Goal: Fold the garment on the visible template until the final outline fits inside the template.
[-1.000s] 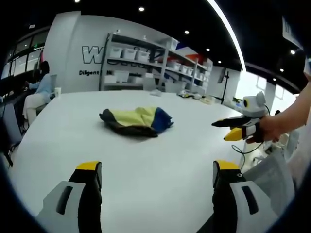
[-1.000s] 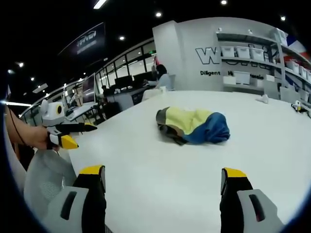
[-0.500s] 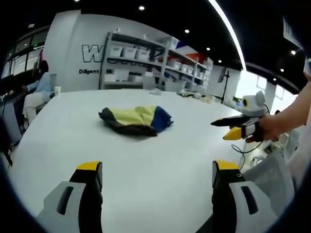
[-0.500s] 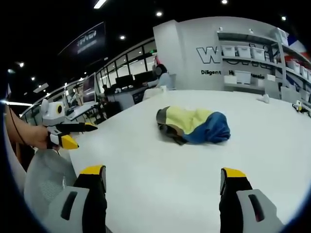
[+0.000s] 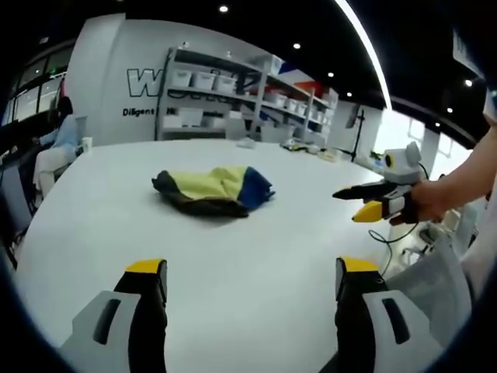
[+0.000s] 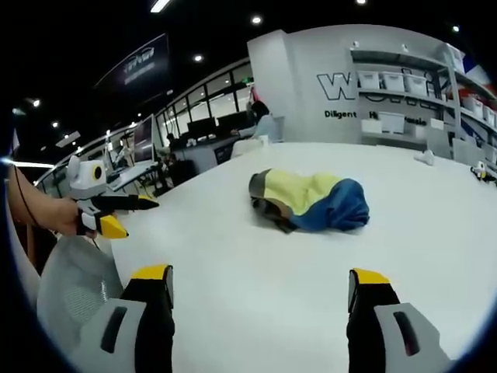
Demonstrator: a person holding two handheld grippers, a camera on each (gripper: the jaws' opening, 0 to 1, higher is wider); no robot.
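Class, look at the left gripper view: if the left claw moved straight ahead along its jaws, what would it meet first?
Probably the crumpled yellow-and-blue garment on the white table. The left claw is open, with bare tabletop between it and the garment, though depth is hard to judge.

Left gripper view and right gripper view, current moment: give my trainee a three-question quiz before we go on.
1. True or false: the garment lies spread flat on the table.
2. Which colours show on the garment? A) red and green B) yellow, blue and dark C) all white
3. Fill in: both the left gripper and the right gripper have their jaws ____, holding nothing.

Key: 1 false, it lies bunched in a heap; 2 B; 3 open.
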